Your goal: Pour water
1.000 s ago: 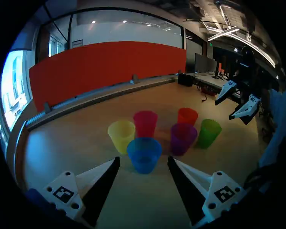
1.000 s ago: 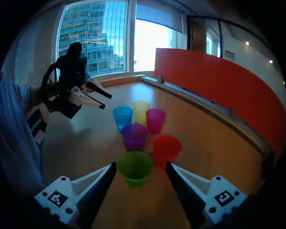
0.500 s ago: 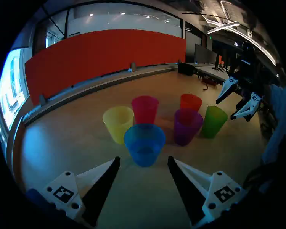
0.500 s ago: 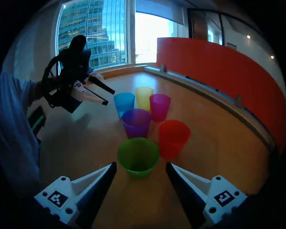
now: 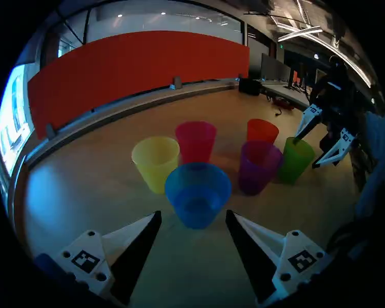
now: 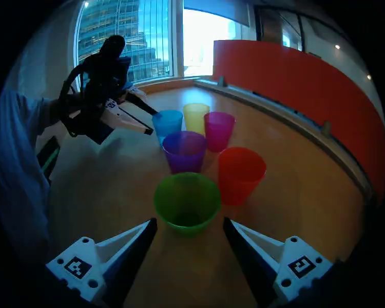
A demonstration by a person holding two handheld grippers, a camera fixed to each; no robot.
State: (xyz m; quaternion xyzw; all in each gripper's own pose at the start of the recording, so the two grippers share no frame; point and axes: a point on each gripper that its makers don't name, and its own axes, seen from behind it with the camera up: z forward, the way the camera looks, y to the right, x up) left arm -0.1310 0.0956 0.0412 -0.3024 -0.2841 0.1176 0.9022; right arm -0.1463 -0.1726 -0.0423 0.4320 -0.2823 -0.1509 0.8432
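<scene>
Student: Cups in the cluster: which are partly hidden?

Tutor: In the left gripper view the purple cup (image 5: 258, 164) covers the lower half of the red cup (image 5: 262, 131) behind it and overlaps the green cup (image 5: 295, 159) at its side. The blue cup (image 5: 197, 197), just beside the purple cup on the near side, hides the foot of the pink cup (image 5: 195, 141). The yellow cup (image 5: 155, 161) stands beyond that pair, farthest from the purple cup. Whether any cup holds water cannot be made out.

Student: And the claws?

Tutor: The left gripper (image 5: 192, 214) has its fingers spread wide, with the blue cup in the gap at their tips and neither finger touching it. The right gripper (image 6: 189, 222) is equally spread, the green cup standing free at its tips, next to the purple cup. Both finger bases are cut off at the picture edge, as is a person's sleeve (image 6: 18, 169).

Student: Materials and shapes?

Tutor: All six cups are upright, tapered tumblers of translucent coloured plastic with open mouths. They stand on a smooth, light wooden surface (image 5: 90, 195). Each finger is a white body with a black wedge-shaped face and carries a square printed marker.
</scene>
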